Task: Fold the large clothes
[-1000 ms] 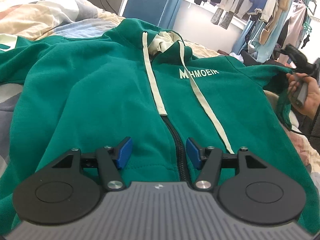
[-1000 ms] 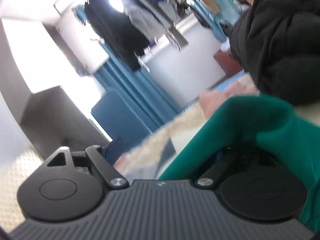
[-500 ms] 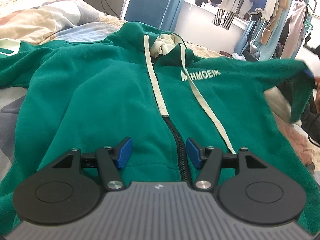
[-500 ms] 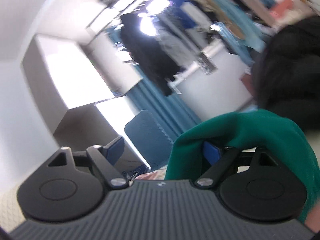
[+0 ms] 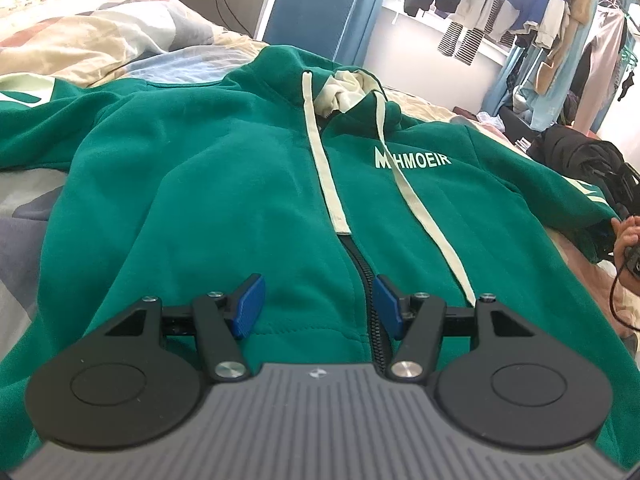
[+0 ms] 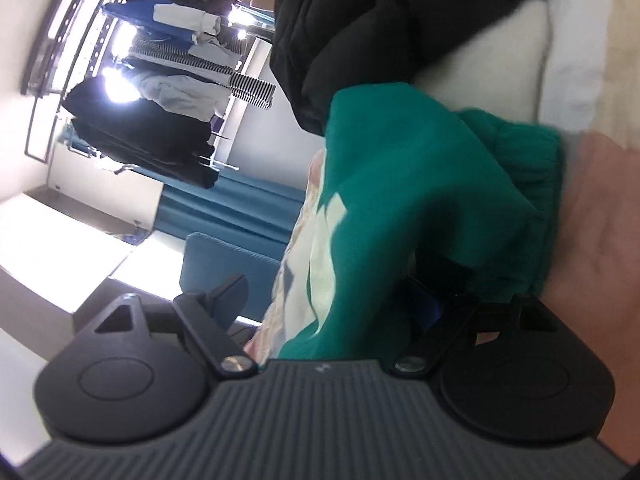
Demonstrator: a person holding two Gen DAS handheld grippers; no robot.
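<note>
A green zip hoodie [image 5: 224, 184] with cream drawstrings and white lettering lies face up and spread on the bed. My left gripper [image 5: 318, 308] is open and empty, low over the hem beside the zipper [image 5: 370, 316]. In the right wrist view the hoodie's sleeve [image 6: 404, 200] with its ribbed cuff drapes over my right gripper [image 6: 332, 300]. The right gripper's jaws stand wide apart; its right finger is partly hidden under the cloth. A hand with that gripper shows at the sleeve's end in the left wrist view [image 5: 628, 236].
A patchwork quilt [image 5: 80, 40] covers the bed. A blue chair [image 5: 312, 12] stands behind the hood. A rack of hanging clothes [image 5: 520, 8] fills the back right. A black jacket [image 5: 576, 152] lies by the sleeve, also in the right wrist view [image 6: 380, 20].
The right sleeve, lifted in the air half a second ago, has come down onto the bed at the right. The right gripper has rolled and tipped down. The left gripper has hardly moved.
</note>
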